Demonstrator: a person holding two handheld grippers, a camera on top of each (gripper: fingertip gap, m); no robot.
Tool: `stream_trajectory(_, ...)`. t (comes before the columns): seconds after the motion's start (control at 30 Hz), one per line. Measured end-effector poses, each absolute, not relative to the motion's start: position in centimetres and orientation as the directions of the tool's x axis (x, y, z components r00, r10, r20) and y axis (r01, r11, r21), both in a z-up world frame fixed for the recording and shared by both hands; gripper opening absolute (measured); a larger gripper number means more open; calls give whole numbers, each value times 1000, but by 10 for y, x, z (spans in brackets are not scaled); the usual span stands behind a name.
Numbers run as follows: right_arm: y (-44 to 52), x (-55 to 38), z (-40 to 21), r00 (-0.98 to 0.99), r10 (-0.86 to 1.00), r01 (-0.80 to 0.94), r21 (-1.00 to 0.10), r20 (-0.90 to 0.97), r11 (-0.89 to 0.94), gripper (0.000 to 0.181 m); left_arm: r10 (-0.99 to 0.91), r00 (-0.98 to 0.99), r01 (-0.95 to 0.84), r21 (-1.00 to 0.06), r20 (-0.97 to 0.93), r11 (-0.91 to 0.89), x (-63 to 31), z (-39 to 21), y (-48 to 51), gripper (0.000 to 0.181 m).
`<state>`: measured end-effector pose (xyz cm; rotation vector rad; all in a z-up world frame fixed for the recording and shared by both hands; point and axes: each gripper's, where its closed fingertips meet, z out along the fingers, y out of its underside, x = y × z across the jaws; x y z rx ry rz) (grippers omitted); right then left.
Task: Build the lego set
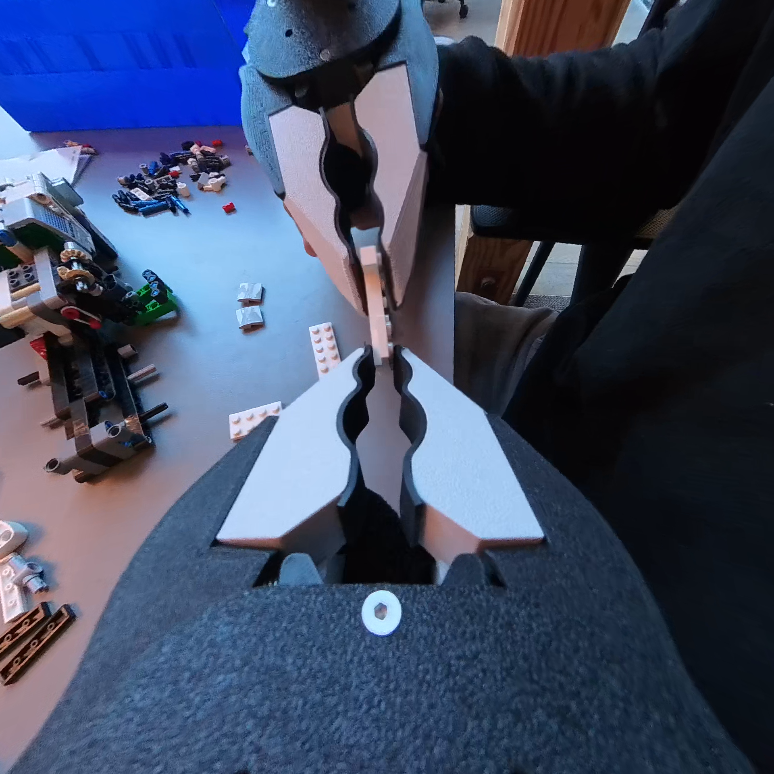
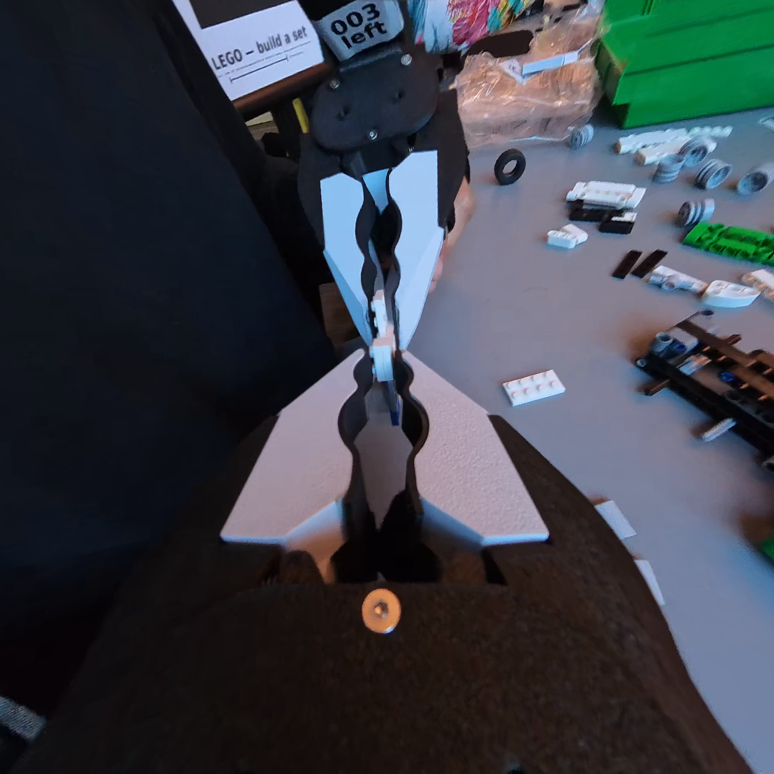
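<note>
left claw pinching white plate | right claw gripping its other end | risk: uneven squeeze pops plate onto surface

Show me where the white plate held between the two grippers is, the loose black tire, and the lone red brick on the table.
white plate (image 1: 379, 310), left wrist view, on its long flat side between the grippers.
black tire (image 2: 509, 166), right wrist view, on its rubber ring.
red brick (image 1: 228, 207), left wrist view, on its top.
</note>
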<state>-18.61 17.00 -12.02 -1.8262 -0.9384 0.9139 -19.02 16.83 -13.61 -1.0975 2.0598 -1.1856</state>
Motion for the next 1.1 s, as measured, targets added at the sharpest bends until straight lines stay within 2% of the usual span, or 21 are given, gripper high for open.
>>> stream_trajectory(0.1, 166, -185, -120, 454, 873, 265, -908, -178, -323, 10, -839, -541, -401, -860, -56, 316, -192, -140, 167, 7)
stream_trajectory(0.33, 169, -184, -119, 474, 871, 266, -920, -134, -286, 8, -857, -515, -422, -872, 5, 248, -194, -138, 168, 7)
stream_trajectory(0.4, 177, -180, -115, 510, 839, 193, -925, -191, -328, 7, -888, -458, -422, -891, 48, 170, -190, -132, 178, 9)
stream_trajectory(0.53, 208, -156, -95, 645, 685, -87, -923, -338, -374, 7, -959, -270, -405, -914, 86, 32, -182, -125, 209, 32)
stream_trajectory(0.6, 222, -145, -78, 644, 576, -349, -863, -504, -365, 7, -984, -146, -374, -927, 106, -45, -177, -121, 219, 46)
stream_trajectory(0.67, 231, -139, -74, 580, 453, -591, -732, -677, -338, 7, -991, -38, -305, -946, 126, -109, -173, -113, 221, 56)
stream_trajectory(0.73, 232, -143, -78, 486, 381, -737, -603, -786, -303, 7, -989, 99, -260, -956, 113, -135, -173, -110, 229, 65)
stream_trajectory(0.77, 231, -146, -82, 470, 349, -770, -570, -811, -288, 3, -985, 145, -242, -962, 91, -125, -173, -107, 231, 68)
stream_trajectory(0.93, 221, -175, -86, 391, 323, -808, -490, -862, -327, 8, -962, 211, -317, -943, -171, 99, -175, -109, 223, 71)
stream_trajectory(1.0, 220, -178, -90, 356, 307, -819, -453, -883, -352, 7, -949, 207, -341, -926, -238, 158, -176, -110, 220, 56)
stream_trajectory(1.1, 217, -179, -91, 329, 311, -825, -432, -891, -365, 7, -944, 190, -359, -914, -270, 189, -178, -110, 218, 55)
